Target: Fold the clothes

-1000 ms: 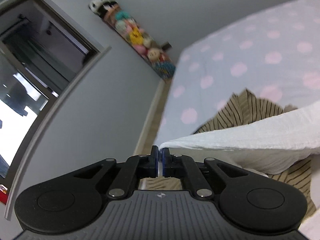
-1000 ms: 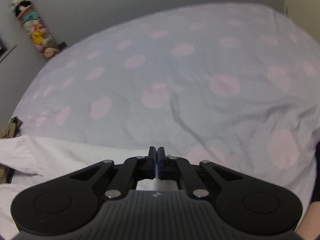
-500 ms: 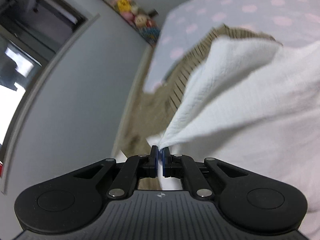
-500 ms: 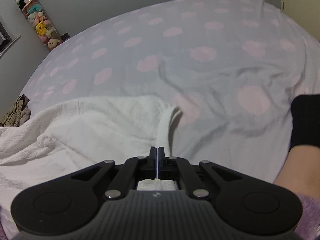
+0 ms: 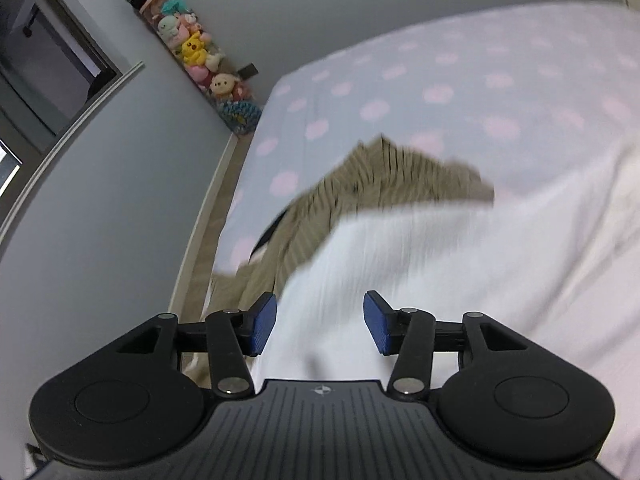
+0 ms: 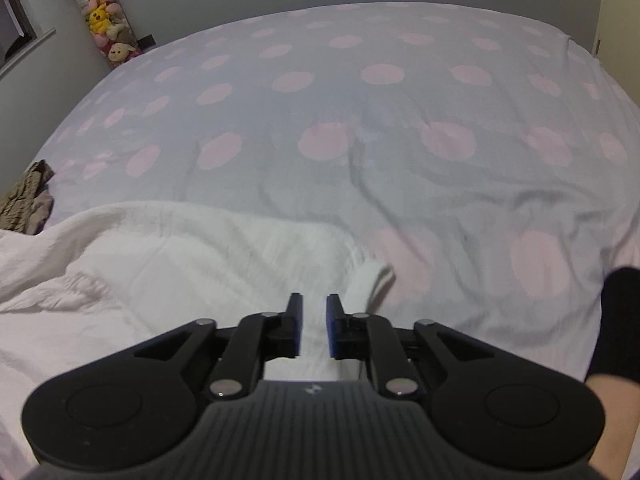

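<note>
You will find no readable text, label, brand or number anywhere in either view. The only mark is a small round emblem, without letters, on each gripper's ribbed black housing, just behind the fingers.

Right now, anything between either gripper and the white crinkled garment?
Nothing visible. White crinkled garment lies directly under both opening grippers, left gripper and right gripper; cloth shows between the pads, unpinched. Brown striped garment sits behind.
</note>
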Demonstrator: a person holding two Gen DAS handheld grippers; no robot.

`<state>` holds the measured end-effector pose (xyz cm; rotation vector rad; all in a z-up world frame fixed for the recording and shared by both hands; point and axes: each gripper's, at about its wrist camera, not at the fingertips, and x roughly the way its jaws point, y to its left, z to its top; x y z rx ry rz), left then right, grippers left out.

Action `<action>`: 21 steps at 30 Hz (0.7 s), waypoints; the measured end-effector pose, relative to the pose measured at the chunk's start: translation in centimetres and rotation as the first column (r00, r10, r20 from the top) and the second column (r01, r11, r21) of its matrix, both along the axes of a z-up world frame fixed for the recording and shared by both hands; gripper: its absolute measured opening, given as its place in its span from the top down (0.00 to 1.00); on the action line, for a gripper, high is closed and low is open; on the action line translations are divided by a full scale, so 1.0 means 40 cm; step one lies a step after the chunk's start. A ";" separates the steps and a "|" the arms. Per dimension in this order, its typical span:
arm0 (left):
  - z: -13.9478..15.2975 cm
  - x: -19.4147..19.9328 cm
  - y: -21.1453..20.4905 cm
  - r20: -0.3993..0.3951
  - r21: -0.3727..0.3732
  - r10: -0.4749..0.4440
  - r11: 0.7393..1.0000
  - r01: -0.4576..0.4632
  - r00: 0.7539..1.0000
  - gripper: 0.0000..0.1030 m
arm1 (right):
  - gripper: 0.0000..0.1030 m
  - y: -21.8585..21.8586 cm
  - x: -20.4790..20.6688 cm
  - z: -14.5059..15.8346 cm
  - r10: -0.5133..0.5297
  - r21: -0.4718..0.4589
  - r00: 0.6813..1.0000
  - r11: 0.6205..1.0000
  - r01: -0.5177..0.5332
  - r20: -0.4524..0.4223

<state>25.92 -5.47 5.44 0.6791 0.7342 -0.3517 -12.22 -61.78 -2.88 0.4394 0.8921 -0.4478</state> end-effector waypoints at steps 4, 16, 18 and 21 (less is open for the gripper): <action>-0.015 0.107 -0.080 -0.026 -0.031 0.014 0.999 -0.014 1.000 0.54 | 0.66 -0.025 0.063 -0.019 0.010 -0.014 1.000 1.000 -0.010 -0.029; -0.224 0.279 -0.147 -0.270 0.104 0.112 0.991 -0.086 0.956 0.81 | 0.39 -0.128 0.176 -0.104 0.035 -0.026 0.994 0.999 -0.038 -0.107; -0.234 0.281 -0.143 -0.288 0.090 0.110 0.992 -0.088 0.951 0.92 | 0.40 -0.145 0.182 -0.129 0.037 -0.004 0.991 0.999 -0.037 -0.125; -0.234 0.284 -0.140 -0.275 0.069 0.120 0.992 -0.105 0.954 0.97 | 0.67 -0.158 0.182 -0.158 0.045 0.063 0.992 0.997 -0.037 -0.118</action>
